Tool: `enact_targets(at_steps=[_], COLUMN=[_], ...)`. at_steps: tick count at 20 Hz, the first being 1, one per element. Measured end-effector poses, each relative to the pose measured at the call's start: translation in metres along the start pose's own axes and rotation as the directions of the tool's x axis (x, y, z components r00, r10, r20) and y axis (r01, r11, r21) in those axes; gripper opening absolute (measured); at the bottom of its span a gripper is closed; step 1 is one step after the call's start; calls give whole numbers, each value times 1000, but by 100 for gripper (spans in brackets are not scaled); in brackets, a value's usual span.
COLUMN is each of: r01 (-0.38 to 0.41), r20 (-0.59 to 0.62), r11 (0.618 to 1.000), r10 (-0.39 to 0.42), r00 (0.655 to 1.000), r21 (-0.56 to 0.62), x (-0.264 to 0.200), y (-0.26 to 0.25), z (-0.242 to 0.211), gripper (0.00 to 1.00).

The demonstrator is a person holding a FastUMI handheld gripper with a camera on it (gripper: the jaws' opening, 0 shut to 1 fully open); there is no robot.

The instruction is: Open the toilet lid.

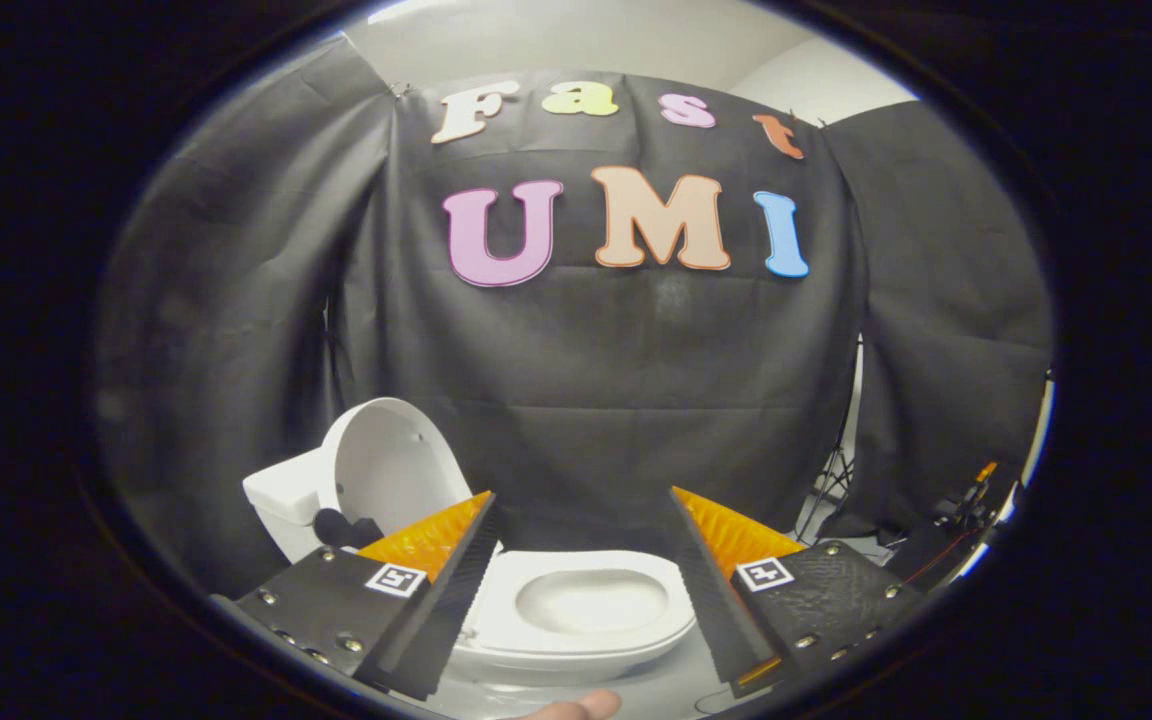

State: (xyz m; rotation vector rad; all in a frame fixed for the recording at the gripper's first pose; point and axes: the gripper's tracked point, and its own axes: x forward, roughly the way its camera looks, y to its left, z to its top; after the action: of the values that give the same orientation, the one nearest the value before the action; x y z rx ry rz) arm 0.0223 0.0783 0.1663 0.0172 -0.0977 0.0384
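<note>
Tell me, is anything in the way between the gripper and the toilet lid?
Nothing visible blocks it. The toilet lid already stands raised, leaning back toward the tank, beyond the one finger. The gripper is open and holds nothing; the seat and bowl lie between and below its fingers.

Dim booth lit from above, soft glare on the white toilet [576, 610], fisheye-bent blurred edges.

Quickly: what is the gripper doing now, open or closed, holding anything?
Gripper: open, fingers spread wide, holding nothing; the toilet seat lies between them, lid already raised.
</note>
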Motion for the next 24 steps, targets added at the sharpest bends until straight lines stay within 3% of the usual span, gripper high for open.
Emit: enact_targets(at_steps=[15,24], r01=[22,-28], r20=[-99,-23], r11=[999,999], r10=[-19,29], r00=[995,999], r21=[25,15], x=[3,1], y=[-48,-24], z=[-71,-56], gripper=[97,97])
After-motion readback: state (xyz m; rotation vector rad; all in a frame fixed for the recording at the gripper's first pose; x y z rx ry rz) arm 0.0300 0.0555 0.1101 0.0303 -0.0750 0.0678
